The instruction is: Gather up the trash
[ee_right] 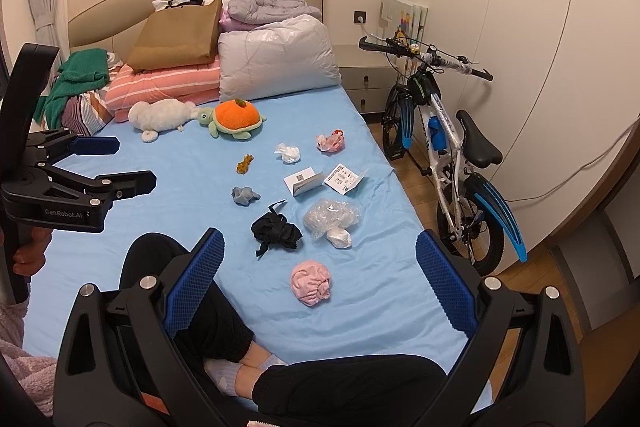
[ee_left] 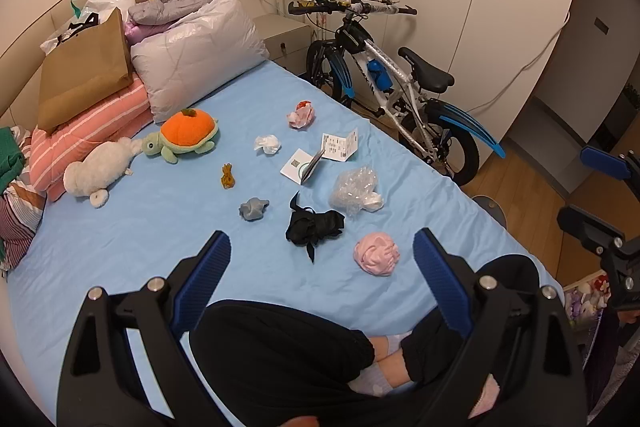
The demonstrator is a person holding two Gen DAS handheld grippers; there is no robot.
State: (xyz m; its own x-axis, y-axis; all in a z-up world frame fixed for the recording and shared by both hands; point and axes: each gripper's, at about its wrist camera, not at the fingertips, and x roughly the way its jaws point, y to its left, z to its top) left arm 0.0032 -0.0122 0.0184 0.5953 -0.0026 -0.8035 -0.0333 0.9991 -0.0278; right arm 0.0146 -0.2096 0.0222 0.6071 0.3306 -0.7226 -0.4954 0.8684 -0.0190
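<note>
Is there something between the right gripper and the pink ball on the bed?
Nothing visible. The right gripper, jaws open, is above the bed, and the pink ball lies just ahead of it on bare sheet. The black bundle lies farther away, apart from the ball.
</note>
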